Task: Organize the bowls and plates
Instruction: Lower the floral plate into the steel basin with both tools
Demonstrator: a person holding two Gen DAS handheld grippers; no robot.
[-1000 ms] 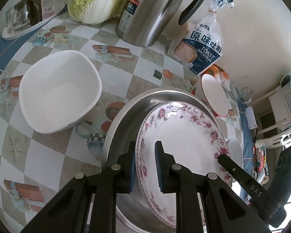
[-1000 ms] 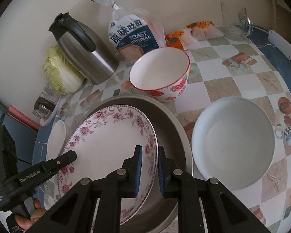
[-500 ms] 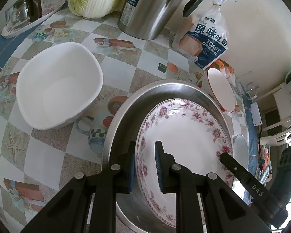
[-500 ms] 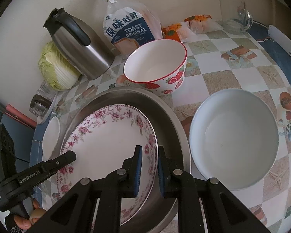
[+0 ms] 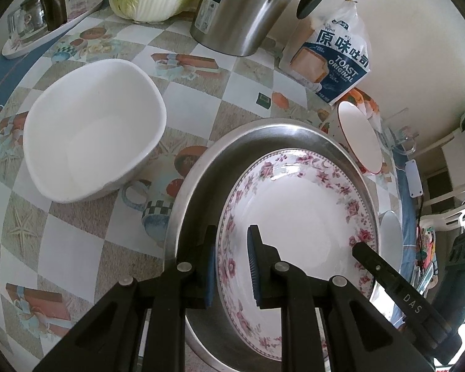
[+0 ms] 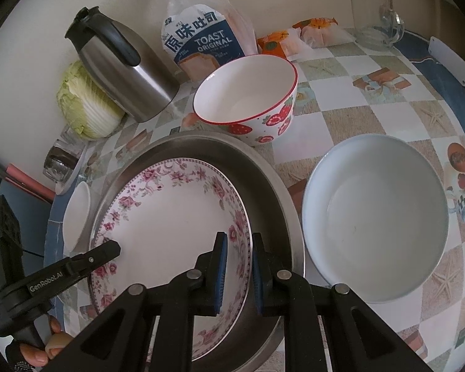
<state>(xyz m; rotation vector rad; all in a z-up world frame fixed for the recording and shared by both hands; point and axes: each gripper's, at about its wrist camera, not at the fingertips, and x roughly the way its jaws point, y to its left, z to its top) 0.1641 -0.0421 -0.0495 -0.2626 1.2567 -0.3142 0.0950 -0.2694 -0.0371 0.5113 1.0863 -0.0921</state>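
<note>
A white plate with a pink floral border (image 5: pixel 300 232) lies tilted inside a wide steel basin (image 5: pixel 201 186). My left gripper (image 5: pixel 232 266) is shut on the plate's near-left rim, one blue pad on each face. In the right wrist view my right gripper (image 6: pixel 238 272) is shut on the opposite rim of the same plate (image 6: pixel 170 223), within the basin (image 6: pixel 263 170). Each gripper shows in the other's view: the right one (image 5: pixel 396 294), the left one (image 6: pixel 77 266). I cannot tell whether the plate touches the basin's bottom.
A deep white bowl (image 5: pixel 90 136) stands left of the basin and a wide pale bowl (image 6: pixel 375 217) to its right. Behind are a strawberry-print bowl (image 6: pixel 248 99), a steel kettle (image 6: pixel 124 71), a toast bag (image 6: pixel 201 40), a cabbage (image 6: pixel 83 105) and a tray of glasses (image 5: pixel 40 24).
The left wrist view has shifted slightly, so the kettle and the bread sit a bit higher in it. Both grippers keep their hold on the plate; its place in the basin looks the same.
</note>
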